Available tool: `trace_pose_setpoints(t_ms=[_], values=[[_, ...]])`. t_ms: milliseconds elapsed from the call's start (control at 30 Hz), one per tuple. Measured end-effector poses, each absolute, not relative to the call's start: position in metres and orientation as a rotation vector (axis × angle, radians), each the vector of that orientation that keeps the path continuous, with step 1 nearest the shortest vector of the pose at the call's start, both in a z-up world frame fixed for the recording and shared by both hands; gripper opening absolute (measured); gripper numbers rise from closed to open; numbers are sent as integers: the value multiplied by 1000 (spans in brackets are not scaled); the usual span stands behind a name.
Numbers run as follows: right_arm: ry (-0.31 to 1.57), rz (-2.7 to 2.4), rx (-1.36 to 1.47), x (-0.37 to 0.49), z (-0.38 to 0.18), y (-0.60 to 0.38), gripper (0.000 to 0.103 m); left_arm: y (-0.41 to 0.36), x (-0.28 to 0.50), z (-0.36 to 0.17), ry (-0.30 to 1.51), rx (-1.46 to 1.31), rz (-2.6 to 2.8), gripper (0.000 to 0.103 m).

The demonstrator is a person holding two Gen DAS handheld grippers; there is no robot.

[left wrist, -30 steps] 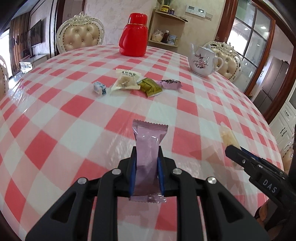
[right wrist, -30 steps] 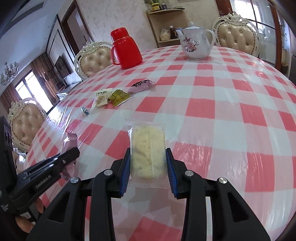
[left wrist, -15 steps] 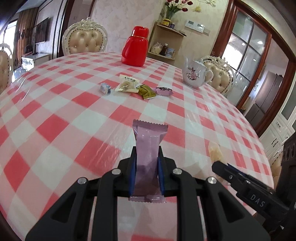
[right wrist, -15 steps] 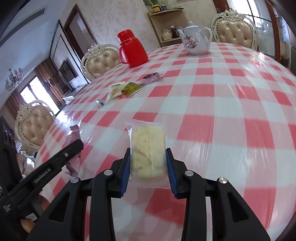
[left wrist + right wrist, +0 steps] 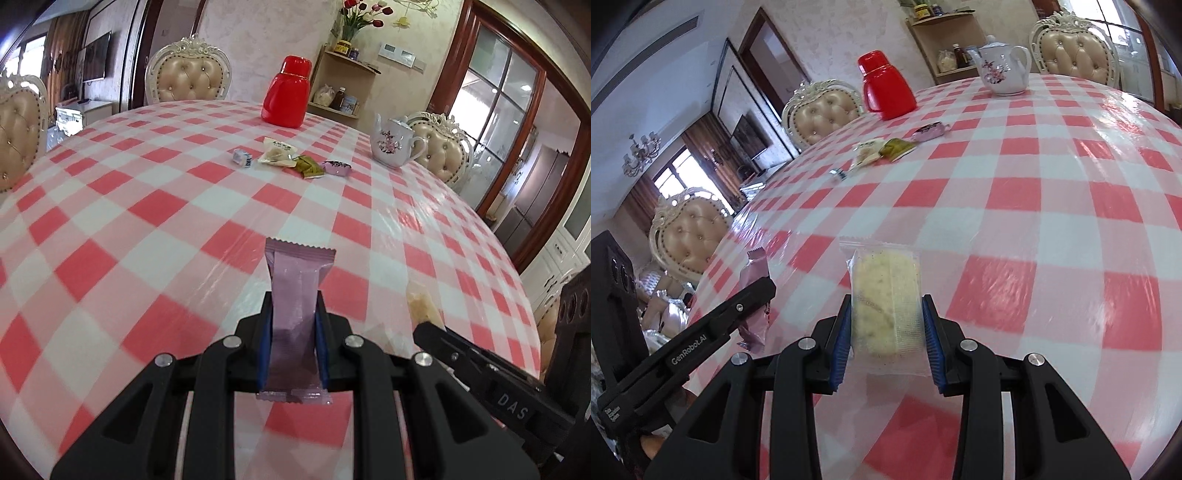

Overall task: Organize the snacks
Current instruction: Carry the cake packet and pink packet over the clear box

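Note:
My left gripper is shut on a long mauve snack packet, held above the near part of the checked table. A clear packet with a pale yellow biscuit sits clamped in my right gripper, also above the table. Far across the cloth lies a row of snacks: a small blue-white candy, a cream packet, a green packet and a purple candy. Each gripper shows at the edge of the other's view, the right one and the left one.
A red flask and a white flowered teapot stand at the table's far side. Padded chairs ring the table. A corner shelf with jars is behind. The table's near edge lies just under the grippers.
Both grippers have pulled back toward the near edge with their packets still held; the snack row, flask and teapot now look smaller and farther away.

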State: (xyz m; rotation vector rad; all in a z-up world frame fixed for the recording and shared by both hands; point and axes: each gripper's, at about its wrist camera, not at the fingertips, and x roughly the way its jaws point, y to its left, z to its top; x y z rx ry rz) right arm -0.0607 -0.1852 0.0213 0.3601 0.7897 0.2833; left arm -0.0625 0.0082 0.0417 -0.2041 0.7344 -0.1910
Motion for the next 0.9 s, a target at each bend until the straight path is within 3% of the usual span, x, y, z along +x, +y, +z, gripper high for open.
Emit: trace_pose_setpoints(t_ms=[900], values=[[806,611,79,-139,43,-35,36,138,-194,55,725,-102,-18,20]])
